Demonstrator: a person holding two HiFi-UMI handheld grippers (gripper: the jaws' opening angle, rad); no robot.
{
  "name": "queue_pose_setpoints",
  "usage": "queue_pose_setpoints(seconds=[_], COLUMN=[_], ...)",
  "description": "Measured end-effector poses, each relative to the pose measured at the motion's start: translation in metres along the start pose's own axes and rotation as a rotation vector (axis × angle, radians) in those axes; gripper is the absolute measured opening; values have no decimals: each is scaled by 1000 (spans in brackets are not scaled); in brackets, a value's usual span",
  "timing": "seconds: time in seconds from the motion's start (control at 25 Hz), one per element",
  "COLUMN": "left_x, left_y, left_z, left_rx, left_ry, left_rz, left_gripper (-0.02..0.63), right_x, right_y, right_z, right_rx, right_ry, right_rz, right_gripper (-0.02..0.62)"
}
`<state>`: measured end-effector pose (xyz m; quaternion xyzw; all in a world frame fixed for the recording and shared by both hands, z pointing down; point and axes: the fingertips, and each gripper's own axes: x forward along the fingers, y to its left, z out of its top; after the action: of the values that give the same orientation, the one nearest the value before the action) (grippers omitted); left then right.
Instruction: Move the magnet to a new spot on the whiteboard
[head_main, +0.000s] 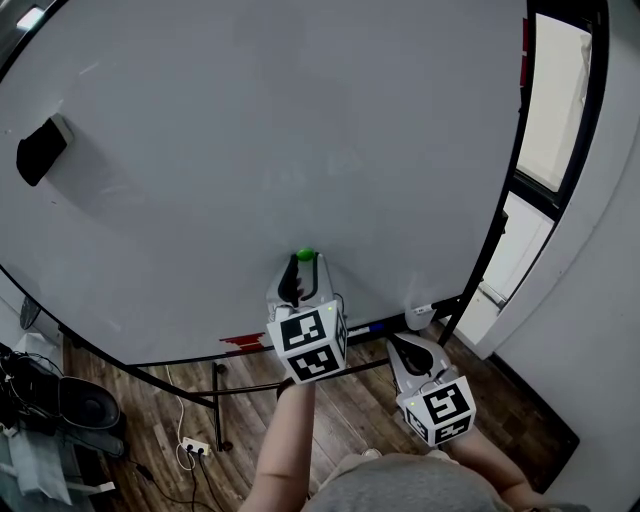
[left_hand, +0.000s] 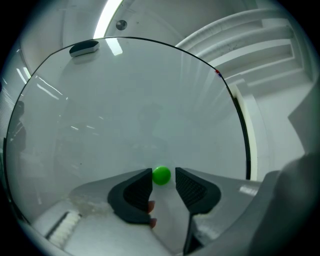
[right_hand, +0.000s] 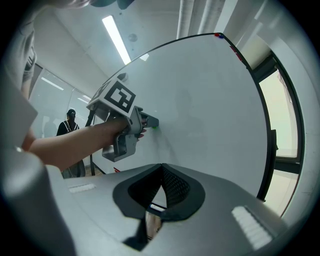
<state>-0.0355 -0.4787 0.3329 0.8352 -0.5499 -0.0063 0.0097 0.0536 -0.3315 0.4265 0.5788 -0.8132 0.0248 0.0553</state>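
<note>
The round, glossy green magnet (left_hand: 161, 175) sits on the smooth whiteboard (left_hand: 125, 110), lower centre of the left gripper view. It lies between the ribbed black pads (left_hand: 192, 187) of the left gripper (left_hand: 163, 173), whose jaws stand apart, not clamped on it. The grey right gripper (right_hand: 161, 169) has its jaws closed together, tips touching, holding nothing.

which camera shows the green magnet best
The left gripper view: the green magnet sits clear on the whiteboard between the left gripper's open jaws. The head view shows only a small green dot, the right gripper view a faint speck.
</note>
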Motion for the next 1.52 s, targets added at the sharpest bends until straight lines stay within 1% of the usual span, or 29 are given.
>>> queue_pose_setpoints(seconds=[0.16,0.32,0.44,0.68,0.96,1.08,1.28,1.52], left_x=[-14,-32,-49,-95,-160,-191,-244,-305], left_y=[-5,-4,-3,-13,-40,-53,-73,-89], left_z=[-4,-12,-17,-33,-52,-64,-90,-109], left_rx=[-9,-9,-22,-59,-84,-116,-168,-187], left_ry=[5,35,35,49,74,95,144,164], left_rz=[4,9,30,37,42,51,88,145], left_gripper=[152,147,98,3,3,3,3,3], right_x=[-5,-7,-13,-33,-70,-87,-120,-165], right_y=[-1,3,5,15,25,30,44,67], right_z=[0,4,7,9,13,13,10,-4], right_rx=[7,13,11,13,10,10,10,5], right_ry=[-3,-7,-9,-10,-22,-24,-25,-13], right_rz=[6,24,44,94,154,181,228,289], right_gripper=[-11,-11,-11,-11,-11,-11,-11,-11])
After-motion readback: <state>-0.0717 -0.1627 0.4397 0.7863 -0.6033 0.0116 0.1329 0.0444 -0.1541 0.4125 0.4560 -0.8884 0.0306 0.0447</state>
